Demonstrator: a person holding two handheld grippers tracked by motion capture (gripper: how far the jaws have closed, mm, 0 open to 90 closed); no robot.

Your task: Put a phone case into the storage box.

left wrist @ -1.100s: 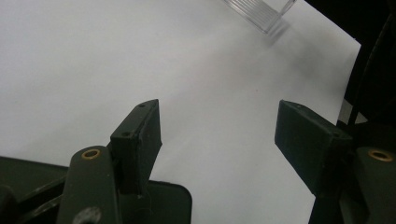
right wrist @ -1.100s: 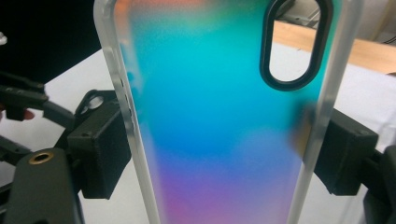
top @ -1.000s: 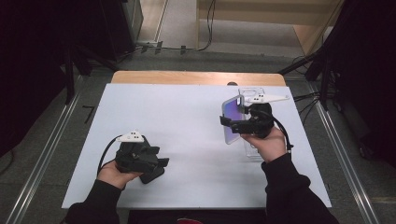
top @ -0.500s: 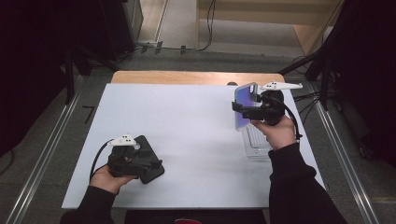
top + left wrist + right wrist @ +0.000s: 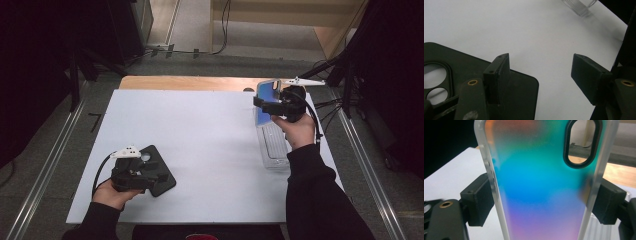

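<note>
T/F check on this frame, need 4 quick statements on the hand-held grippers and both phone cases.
1. The right hand-held gripper is clamped on the iridescent phone case. True.
2. The left hand-held gripper is shut on the black phone case. False: its jaws stand open, the case lies flat on the table beneath one jaw.
3. The iridescent case lies flat on the white table. False: it is held up off it.
4. A clear ribbed tray sits on the table near the right hand. True.
</note>
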